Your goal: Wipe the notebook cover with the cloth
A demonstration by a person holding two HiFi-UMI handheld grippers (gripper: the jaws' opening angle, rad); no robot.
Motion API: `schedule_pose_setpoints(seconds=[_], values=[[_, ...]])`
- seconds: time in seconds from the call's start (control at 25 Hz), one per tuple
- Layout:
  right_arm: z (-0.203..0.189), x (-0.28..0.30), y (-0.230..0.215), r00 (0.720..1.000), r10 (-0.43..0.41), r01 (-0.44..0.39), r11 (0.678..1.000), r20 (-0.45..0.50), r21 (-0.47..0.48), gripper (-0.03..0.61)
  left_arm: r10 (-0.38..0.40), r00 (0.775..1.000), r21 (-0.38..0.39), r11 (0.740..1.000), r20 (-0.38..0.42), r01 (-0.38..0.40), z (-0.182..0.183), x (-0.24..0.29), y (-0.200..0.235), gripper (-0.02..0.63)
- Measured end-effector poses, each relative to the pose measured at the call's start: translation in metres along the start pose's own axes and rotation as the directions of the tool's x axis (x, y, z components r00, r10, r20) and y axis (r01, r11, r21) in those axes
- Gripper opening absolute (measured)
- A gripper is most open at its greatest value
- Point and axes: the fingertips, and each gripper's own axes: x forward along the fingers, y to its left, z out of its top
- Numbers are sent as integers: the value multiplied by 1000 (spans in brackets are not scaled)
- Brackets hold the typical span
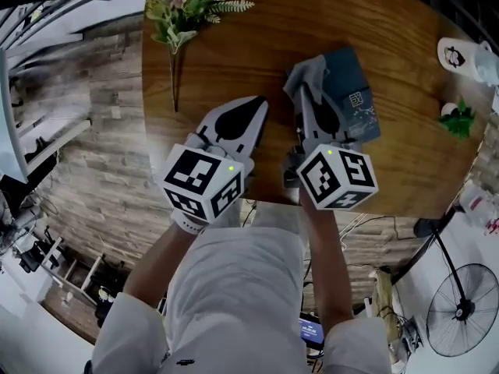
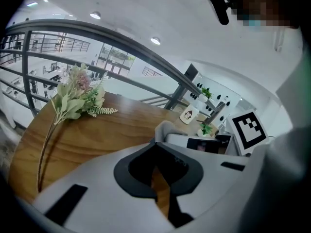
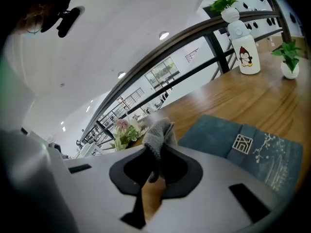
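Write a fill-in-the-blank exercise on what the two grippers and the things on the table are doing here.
1. The right gripper has its jaws shut on a grey ____.
2. The left gripper has its jaws shut on ____.
3. The notebook has a ____ cover.
4. In the head view, the flowers lie at the table's far ____ side.

Missing words: cloth; nothing; blue; left.
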Motion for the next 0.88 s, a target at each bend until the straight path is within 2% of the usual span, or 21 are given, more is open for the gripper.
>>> schedule_pose_setpoints(seconds=[0.28,0.48,0.88], values=[[-16,20,-6,997,-61,65,996,-53,62,35,15,1000,-6,1000,5,-15,1,0,11,18],[-27,28,-20,988,-102,120,980,-114,162,32,19,1000,-6,1000,-4,-19,-4,-2,15,18],[-31,9,-36,980,-170,191,953,-108,236,31,4,1000,24,1000,-19,-4,-11,-8,2,18]])
